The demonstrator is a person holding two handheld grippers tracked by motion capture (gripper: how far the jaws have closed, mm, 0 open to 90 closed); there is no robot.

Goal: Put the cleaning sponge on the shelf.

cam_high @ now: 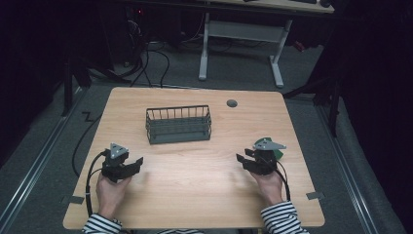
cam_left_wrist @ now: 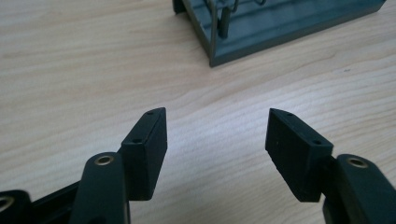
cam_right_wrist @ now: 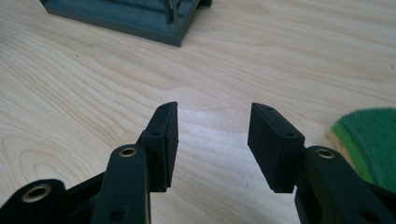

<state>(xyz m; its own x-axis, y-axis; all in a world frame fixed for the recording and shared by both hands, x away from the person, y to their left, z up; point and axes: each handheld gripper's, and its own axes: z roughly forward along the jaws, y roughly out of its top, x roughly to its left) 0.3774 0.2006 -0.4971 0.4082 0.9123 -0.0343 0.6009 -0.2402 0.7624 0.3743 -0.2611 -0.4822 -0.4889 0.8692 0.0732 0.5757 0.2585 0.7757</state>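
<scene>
A wooden table point(cam_high: 195, 170) carries a dark wire basket point(cam_high: 178, 125) at its middle, cut off by the top edge in both gripper views. A green sponge point(cam_right_wrist: 371, 140), mostly hidden under the right gripper point(cam_high: 247, 159), lies just beside its jaws, which stand apart and empty. The left gripper point(cam_high: 135, 165) rests well apart from the sponge, jaws likewise apart.

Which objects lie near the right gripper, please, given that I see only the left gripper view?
Observer: A green sponge lies on the table beside the right gripper.
Operator: Thank you. Are that gripper's jaws open?
Observer: Yes, they are open, with bare tabletop between them.
Operator: Where does the wire basket stand overall?
Observer: The wire basket stands about midway across the table, towards its far side.
</scene>
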